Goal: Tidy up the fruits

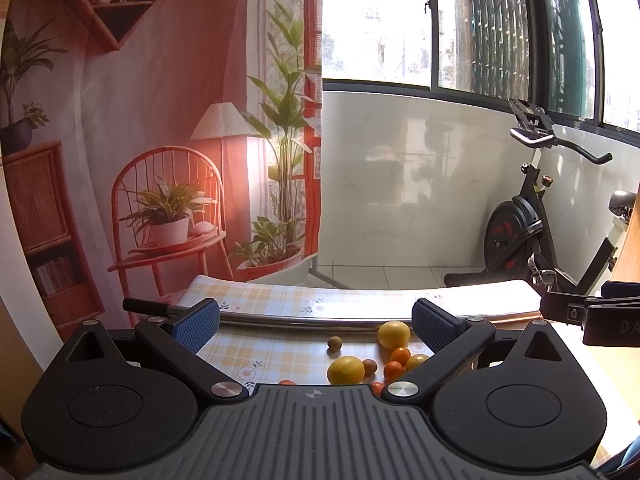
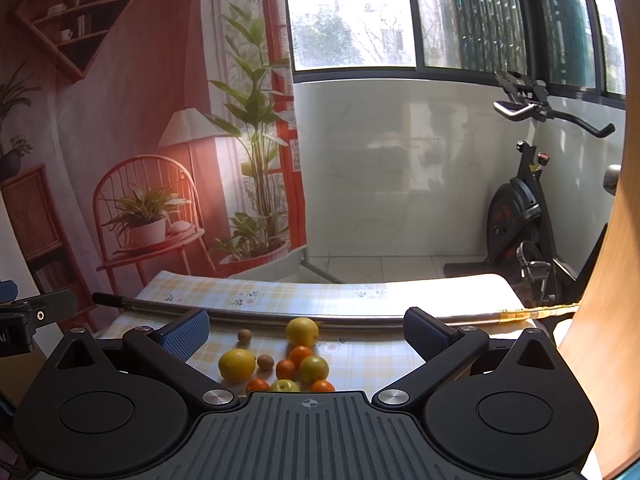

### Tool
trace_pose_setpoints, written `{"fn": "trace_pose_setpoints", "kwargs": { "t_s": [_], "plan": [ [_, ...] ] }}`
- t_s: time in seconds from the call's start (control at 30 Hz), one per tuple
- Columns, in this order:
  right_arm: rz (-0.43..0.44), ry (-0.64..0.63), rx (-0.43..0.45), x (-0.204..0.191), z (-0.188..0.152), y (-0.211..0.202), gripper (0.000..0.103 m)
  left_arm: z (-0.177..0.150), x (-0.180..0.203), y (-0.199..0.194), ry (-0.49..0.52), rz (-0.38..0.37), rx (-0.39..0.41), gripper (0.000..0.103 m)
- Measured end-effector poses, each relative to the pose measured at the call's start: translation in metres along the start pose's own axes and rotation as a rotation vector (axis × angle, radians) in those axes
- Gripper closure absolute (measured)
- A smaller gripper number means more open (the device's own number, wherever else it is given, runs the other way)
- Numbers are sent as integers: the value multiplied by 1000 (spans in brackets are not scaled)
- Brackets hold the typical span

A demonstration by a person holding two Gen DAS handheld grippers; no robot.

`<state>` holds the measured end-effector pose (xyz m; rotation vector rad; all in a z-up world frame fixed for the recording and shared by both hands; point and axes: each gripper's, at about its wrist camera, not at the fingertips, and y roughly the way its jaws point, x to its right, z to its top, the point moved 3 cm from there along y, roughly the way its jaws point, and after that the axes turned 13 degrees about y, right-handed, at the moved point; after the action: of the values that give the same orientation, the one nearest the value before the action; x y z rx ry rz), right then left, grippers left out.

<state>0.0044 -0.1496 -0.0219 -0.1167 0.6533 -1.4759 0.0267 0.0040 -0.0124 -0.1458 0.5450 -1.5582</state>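
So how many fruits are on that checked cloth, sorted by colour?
Counted in the right wrist view:
Large yellow fruits: 2
Small orange fruits: 4
Yellow-green fruits: 2
Small brown fruits: 2
Total: 10

The right tongs (image 2: 306,330) gape empty above clustered fruits (image 2: 286,362), apparently lemons and tangerines, on the table (image 2: 360,354).

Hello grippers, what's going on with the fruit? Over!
Left gripper open, empty. Right gripper open, empty. Fruit pile loose on the tablecloth, untouched. Metal rod lies behind it.
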Motion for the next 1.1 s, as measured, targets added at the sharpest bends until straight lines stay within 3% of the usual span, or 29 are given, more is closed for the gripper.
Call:
{"fn": "trace_pose_setpoints", "kwargs": {
  "t_s": [0.23, 0.47, 0.6, 0.7, 0.87, 1.0, 1.1],
  "plan": [
    [29, 10, 10, 12, -16, 23, 0, -10, -10, 13, -33, 16, -16, 0],
    [28, 24, 16, 32, -34, 70, 0, -28, -28, 38, -47, 115, -15, 0],
    [46, 116, 20, 52, -49, 104, 0, -39, -32, 62, 1, 156, -55, 1],
    [61, 173, 95, 67, -61, 122, 0, -46, -34, 81, 22, 147, -85, 1],
    [62, 163, 33, 77, -75, 157, 0, -63, -40, 110, -24, 75, -131, 2],
    [75, 122, 34, 71, -79, 170, 0, -83, -39, 131, -103, -11, -156, 2],
    [93, 94, 25, 65, -84, 177, 0, -93, -34, 142, -106, -25, -165, 2]
  ]
}}
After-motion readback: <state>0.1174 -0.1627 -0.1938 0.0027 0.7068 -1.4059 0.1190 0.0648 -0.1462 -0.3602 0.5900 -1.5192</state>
